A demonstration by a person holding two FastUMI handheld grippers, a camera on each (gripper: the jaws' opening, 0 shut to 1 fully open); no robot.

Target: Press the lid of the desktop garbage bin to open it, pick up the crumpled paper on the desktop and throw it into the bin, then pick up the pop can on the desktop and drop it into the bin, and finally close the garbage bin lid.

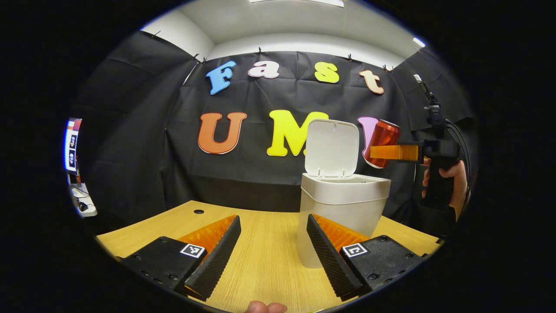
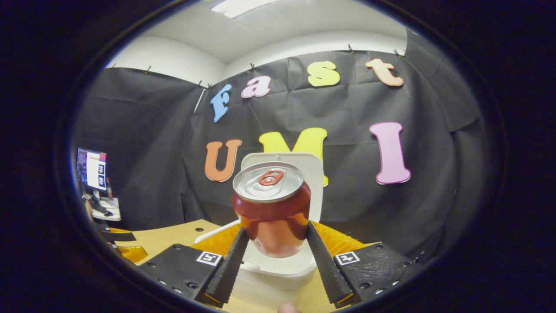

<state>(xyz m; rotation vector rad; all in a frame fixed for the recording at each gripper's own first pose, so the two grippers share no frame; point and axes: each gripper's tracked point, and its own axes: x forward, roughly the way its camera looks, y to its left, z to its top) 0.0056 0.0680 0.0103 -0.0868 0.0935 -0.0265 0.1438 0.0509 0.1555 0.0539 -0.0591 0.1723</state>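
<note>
- Above the bin, at about 2 o'clock from its mouth in the left gripper view, the pop can hangs tilted, clamped by the right gripper.
- Right gripper view: both fingers press the can's lower body, top facing camera; bin rim just beneath, so probably lining up for the drop.
- Lid stands upright at the bin's 12 o'clock, leaving the mouth open.
- Left gripper sits low over the worktop, fingers spread, holding nothing; bin at its 1 o'clock, likely waiting to shut the lid.
- Crumpled paper: can't tell where.
</note>
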